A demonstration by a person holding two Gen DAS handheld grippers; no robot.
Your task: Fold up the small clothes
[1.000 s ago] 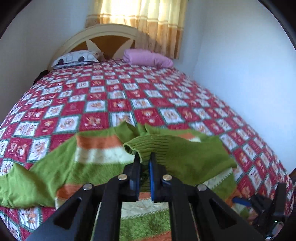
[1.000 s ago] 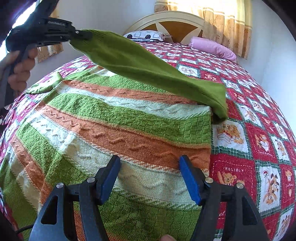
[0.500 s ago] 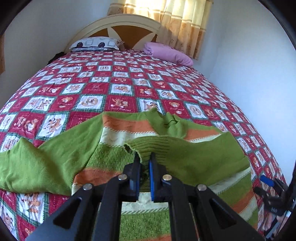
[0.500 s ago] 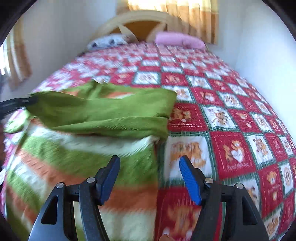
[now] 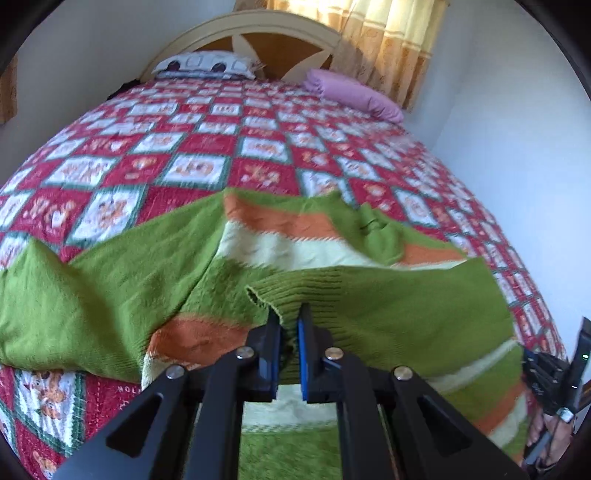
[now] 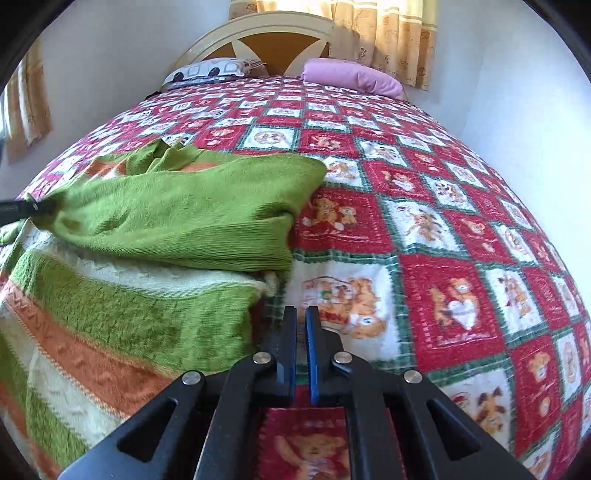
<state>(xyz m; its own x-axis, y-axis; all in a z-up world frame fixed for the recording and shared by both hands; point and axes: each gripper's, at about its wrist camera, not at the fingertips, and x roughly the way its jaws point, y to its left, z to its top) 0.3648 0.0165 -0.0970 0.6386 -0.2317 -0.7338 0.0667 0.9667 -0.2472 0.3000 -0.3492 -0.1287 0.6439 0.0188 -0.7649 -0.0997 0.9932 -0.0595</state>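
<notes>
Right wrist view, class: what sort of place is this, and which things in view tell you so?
Most likely a home bedroom: a bed with a patchwork bedspread, a curved headboard with a pink pillow before it, and curtains behind.

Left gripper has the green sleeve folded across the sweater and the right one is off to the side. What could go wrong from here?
1. The left gripper pinches only the sleeve cuff; opening while moving could drag the sleeve off its fold.
2. The other sleeve lies spread out over the bedspread, unfolded, so the fold may end up lopsided.
3. The right gripper is shut on nothing, beside the sweater, so nothing pins the body against shifting.
</notes>
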